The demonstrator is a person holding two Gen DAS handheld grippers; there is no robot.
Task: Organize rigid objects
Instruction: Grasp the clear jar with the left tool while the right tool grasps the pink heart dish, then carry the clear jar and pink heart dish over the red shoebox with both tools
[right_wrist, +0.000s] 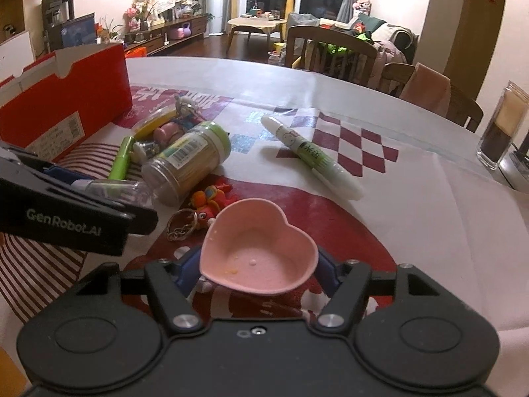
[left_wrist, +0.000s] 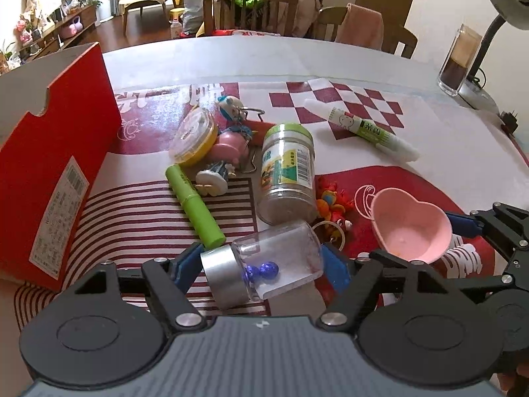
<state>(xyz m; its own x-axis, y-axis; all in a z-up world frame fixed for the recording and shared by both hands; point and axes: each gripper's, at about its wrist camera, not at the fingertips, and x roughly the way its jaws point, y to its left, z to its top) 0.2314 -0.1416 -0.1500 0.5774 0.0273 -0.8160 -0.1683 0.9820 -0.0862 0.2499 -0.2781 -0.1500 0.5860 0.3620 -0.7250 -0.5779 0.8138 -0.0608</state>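
A small clear bottle (left_wrist: 284, 251) with a silver cap and blue beads lies on its side between my left gripper's (left_wrist: 261, 261) blue pads, which press on its cap and its base. In the right wrist view my right gripper (right_wrist: 258, 264) is shut on a pink heart-shaped bowl (right_wrist: 258, 251) that rests on the tablecloth. That bowl (left_wrist: 410, 231) also shows at the right of the left wrist view. A toothpick jar (left_wrist: 287, 172) with a green lid, a green tube (left_wrist: 195, 205), a white and green pen (left_wrist: 360, 129) and a yellow round case (left_wrist: 195, 137) lie farther out.
An open red shoebox (left_wrist: 56, 165) stands at the left of the table. Small figures (left_wrist: 228, 147) and an orange keychain toy (left_wrist: 330, 201) lie among the objects. A tall glass jar (left_wrist: 459, 63) and a lamp base sit at the back right. Wooden chairs (left_wrist: 251, 10) line the far edge.
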